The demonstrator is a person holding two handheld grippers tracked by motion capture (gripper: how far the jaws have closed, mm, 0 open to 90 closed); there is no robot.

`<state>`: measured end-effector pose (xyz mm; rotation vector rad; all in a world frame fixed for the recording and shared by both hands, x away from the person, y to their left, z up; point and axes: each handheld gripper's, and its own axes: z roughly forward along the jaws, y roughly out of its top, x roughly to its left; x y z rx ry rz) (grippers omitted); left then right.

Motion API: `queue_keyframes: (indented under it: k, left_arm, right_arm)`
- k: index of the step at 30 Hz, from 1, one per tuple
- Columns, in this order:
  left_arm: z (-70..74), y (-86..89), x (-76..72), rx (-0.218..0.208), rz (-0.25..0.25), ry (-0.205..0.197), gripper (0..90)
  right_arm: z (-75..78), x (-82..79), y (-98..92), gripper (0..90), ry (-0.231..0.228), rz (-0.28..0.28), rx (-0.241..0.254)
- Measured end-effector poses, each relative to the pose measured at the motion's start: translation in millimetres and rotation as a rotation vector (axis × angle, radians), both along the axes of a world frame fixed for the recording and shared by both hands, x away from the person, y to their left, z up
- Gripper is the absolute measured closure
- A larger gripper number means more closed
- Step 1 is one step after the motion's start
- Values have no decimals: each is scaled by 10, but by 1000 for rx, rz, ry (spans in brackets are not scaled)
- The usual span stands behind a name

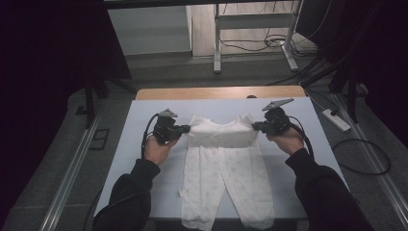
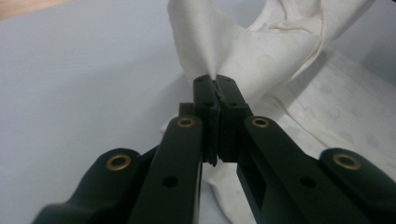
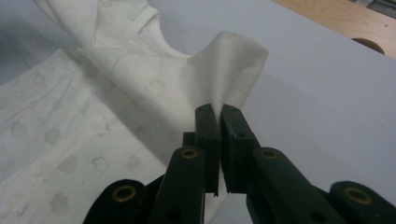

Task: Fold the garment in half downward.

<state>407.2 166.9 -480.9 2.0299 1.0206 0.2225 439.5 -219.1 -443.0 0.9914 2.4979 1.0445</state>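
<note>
Soft white flower-printed garment (image 1: 222, 159), upper edge pinched by black tools, pale smooth table (image 1: 144, 120)

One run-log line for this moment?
left gripper: shut on white garment | right gripper: shut on white garment | top edge lifted, legs on table

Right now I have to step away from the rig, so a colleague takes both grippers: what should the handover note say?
Left gripper: shut on the white garment, pinching its upper left corner.
Right gripper: shut on the garment's upper right corner.
Garment: top edge lifted and folded toward the legs, which lie flat on the pale blue mat and run to the near table edge.
Done: both corners gripped, fold begun.
Left: probably carry the top edge down over the legs, lay it flat, release.
</note>
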Motion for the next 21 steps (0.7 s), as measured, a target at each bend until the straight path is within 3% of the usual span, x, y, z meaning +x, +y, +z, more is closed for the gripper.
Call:
queue_keyframes:
  k: [21]
  left_arm:
    - [107,-59,-496,21,-44,1,881]
  right_arm:
    - [60,-473,-122,859,33,42,14]
